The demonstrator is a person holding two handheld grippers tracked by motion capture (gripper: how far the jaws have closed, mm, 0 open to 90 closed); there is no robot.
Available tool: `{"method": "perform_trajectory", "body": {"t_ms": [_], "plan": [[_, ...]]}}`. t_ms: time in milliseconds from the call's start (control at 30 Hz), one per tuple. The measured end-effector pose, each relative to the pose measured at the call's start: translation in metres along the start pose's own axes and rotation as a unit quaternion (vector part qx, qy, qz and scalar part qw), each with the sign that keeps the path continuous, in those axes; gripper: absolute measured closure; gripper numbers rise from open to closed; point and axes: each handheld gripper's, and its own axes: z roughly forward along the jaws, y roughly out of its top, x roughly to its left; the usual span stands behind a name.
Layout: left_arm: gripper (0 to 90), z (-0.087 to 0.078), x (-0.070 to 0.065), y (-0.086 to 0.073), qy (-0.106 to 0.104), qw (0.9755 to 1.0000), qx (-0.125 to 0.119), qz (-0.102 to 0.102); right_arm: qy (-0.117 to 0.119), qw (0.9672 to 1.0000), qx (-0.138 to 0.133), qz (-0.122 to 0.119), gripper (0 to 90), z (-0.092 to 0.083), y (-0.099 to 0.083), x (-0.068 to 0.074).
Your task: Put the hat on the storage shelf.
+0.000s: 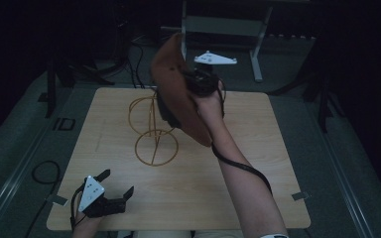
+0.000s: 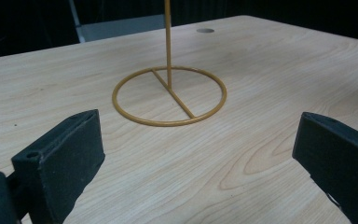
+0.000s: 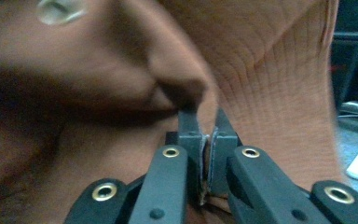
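Landmark: gold wire stand (image 1: 153, 130) on table (image 1: 258, 163), approx mid-table, slightly toward the far edge. Base is 1 flat ring w/ a crossbar; thin upright rod rises from it; a 2nd ring sits higher up the rod.

Left gripper (image 1: 115, 184): low, near table's front edge, well apart from stand on the person's side. Jaws wide open, nothing between them. Left gripper view: stand's base ring (image 2: 169, 95) lies ahead, framed between the 2 jaws, not touched.

Right gripper (image 1: 191, 83): raised above table, just beside stand's top, on its right. Jaws closed tight on a thin fold of the brown cap (image 1: 176, 87); right gripper view shows the fabric edge (image 3: 207, 154) pinched between the pads. Cap hangs in the air, over and partly in front of stand's upper ring. Contact betw. cap and stand: cannot tell.
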Motion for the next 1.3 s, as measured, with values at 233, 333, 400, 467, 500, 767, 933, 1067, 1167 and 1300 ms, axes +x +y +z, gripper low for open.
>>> {"method": "perform_trajectory", "body": {"t_ms": [233, 333, 400, 467, 500, 767, 933, 1067, 1167, 1300], "plan": [[2.3, -0.001, -0.001, 0.000, -0.007, 1.0000, -0.003, -0.002, 0.045, 0.9961, 0.073, -0.018, 86.2, 0.037, -0.012, 0.022], [2.3, -0.001, 0.000, 0.000, -0.008, 1.0000, -0.003, -0.005, 0.043, 0.9937, 0.101, -0.025, 85.2, 0.050, -0.021, 0.027], [2.3, 0.000, 0.000, -0.001, -0.011, 0.9999, -0.004, -0.008, 0.047, 0.9934, 0.103, -0.019, 83.5, 0.054, -0.024, 0.028], [2.3, 0.001, 0.001, -0.001, -0.012, 0.9999, -0.002, -0.011, 0.051, 0.9936, 0.100, -0.013, 81.7, 0.055, -0.026, 0.028], [2.3, 0.001, 0.001, -0.001, -0.013, 0.9998, -0.003, -0.012, 0.051, 0.9937, 0.099, -0.012, 80.5, 0.055, -0.026, 0.029], [2.3, 0.001, 0.002, -0.002, -0.015, 0.9997, -0.004, -0.020, 0.048, 0.9936, 0.100, -0.024, 80.5, 0.054, -0.022, 0.034], [2.4, 0.003, 0.001, -0.002, -0.019, 0.9996, -0.002, -0.022, 0.068, 0.9899, 0.122, -0.023, 41.7, 0.068, -0.023, 0.043], [2.3, 0.002, 0.002, -0.003, -0.022, 0.9995, -0.002, -0.025, 0.043, 0.9902, 0.123, -0.050, 30.4, 0.074, -0.026, 0.053], [2.4, 0.002, 0.001, -0.003, -0.024, 0.9993, -0.004, -0.029, 0.025, 0.9886, 0.123, -0.083, 24.3, 0.078, -0.030, 0.063], [2.3, 0.002, 0.000, -0.002, -0.027, 0.9992, -0.004, -0.029, 0.009, 0.9843, 0.123, -0.126, 20.1, 0.083, -0.035, 0.073]]}}
